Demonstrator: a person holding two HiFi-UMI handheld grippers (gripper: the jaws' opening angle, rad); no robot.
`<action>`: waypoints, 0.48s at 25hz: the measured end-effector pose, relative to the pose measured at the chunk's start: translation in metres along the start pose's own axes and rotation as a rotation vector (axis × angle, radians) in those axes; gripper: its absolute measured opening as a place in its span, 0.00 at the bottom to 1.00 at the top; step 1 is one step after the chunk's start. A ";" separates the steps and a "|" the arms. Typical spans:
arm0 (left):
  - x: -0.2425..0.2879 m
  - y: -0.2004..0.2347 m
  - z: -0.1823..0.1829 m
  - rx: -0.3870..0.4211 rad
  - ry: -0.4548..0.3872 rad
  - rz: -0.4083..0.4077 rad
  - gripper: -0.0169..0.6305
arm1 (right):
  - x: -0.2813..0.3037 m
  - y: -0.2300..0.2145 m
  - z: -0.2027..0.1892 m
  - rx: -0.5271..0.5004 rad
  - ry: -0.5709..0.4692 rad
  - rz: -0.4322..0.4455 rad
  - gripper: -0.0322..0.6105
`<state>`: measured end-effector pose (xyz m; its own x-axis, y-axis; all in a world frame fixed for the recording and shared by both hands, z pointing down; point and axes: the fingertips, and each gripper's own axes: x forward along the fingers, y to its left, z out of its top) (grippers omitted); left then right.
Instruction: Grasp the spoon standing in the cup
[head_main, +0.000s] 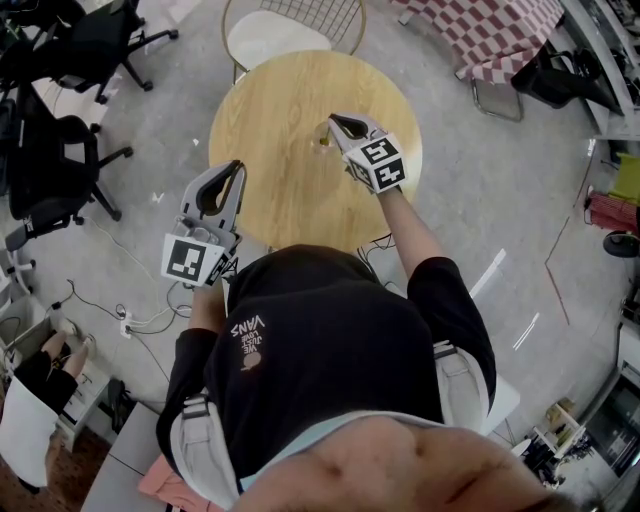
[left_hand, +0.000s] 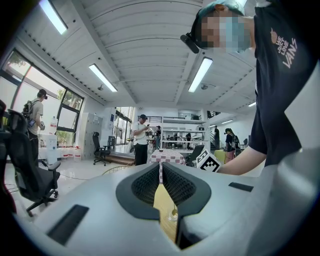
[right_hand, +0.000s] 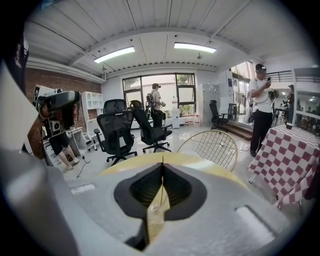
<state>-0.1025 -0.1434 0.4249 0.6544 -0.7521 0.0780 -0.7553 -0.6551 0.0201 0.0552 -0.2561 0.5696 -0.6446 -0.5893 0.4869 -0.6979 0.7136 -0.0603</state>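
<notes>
A small clear cup (head_main: 322, 140) stands near the middle of the round wooden table (head_main: 280, 110); it also shows low between the jaws as the cup (right_hand: 156, 207) in the right gripper view. The thin spoon handle (right_hand: 161, 187) rises from it to my right gripper (head_main: 334, 122), whose tips (right_hand: 163, 162) are shut on the handle's top. My left gripper (head_main: 237, 166) hovers over the table's left edge, shut with nothing in it. Through its jaws (left_hand: 161, 164) I see the cup (left_hand: 173, 215) farther off on the table.
A wire-backed chair (head_main: 290, 30) stands at the table's far side. A checkered table (head_main: 495, 35) is at the back right, black office chairs (head_main: 60, 150) at the left, with cables on the floor (head_main: 130, 320). People stand farther off in the room.
</notes>
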 end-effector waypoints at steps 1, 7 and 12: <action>0.000 -0.001 0.001 0.000 0.000 0.000 0.06 | -0.001 -0.001 0.000 0.001 -0.001 -0.003 0.05; -0.003 -0.003 0.003 0.002 -0.008 -0.010 0.06 | -0.009 0.000 0.005 0.008 -0.013 -0.022 0.05; -0.007 -0.005 0.005 0.007 -0.010 -0.020 0.06 | -0.017 0.000 0.011 0.008 -0.031 -0.046 0.05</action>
<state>-0.1030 -0.1350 0.4191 0.6695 -0.7397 0.0676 -0.7420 -0.6703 0.0142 0.0625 -0.2502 0.5518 -0.6210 -0.6330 0.4623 -0.7295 0.6824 -0.0456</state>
